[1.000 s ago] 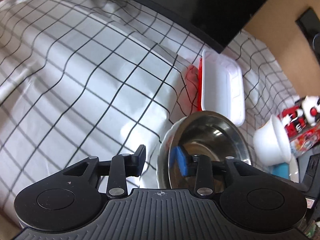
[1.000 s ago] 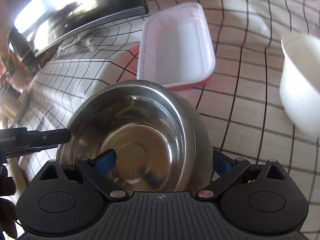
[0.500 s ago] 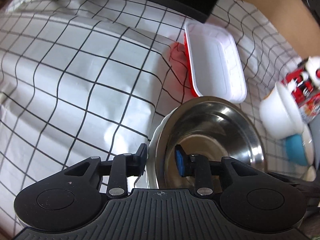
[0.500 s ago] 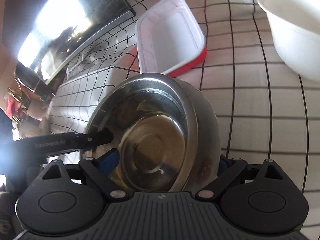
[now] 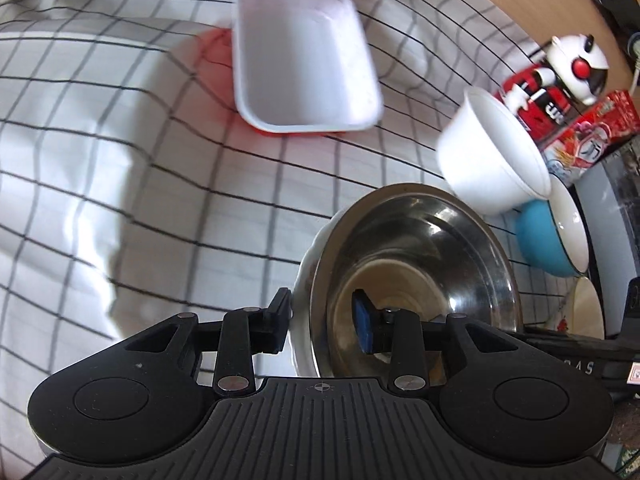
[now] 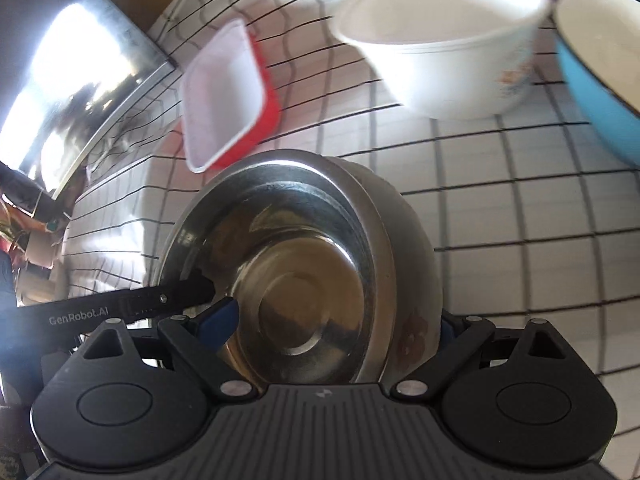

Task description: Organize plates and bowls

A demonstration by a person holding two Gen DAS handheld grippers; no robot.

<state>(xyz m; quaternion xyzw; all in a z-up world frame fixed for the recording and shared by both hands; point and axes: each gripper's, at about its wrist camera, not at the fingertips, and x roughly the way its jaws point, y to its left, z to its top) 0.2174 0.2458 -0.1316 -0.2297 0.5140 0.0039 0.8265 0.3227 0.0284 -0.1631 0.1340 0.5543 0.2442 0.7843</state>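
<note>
Steel bowl first, since both tools have it: it sits nested inside a white bowl, and the pair is tilted up on edge, its open mouth turned toward the left-hand side. The left gripper pinches the nested rims, one black finger outside the white wall and the blue-padded finger inside the steel. The right gripper straddles the opposite side, its blue pad inside the steel and the other finger tucked behind the white bowl's outer wall; it looks clamped on both, though the far finger is mostly hidden. In the right wrist view the tip of the left tool shows at the rim, just beside that pad.

Beyond the stack lies the checked tablecloth. What the coming move seems to turn on is this: the other bowls lie ahead and toward the right-hand side of the held pair. A plain white bowl stands nearest, just past the steel rim, and a blue bowl with a white inside stands touching or nearly touching it, closer to the right edge of the cloth. The right hand is the nearer one to both. A red-sided white tray sits farther off, toward the back edge. Behind the bowls, at the far right, stand a toy figure and a red box.
</note>
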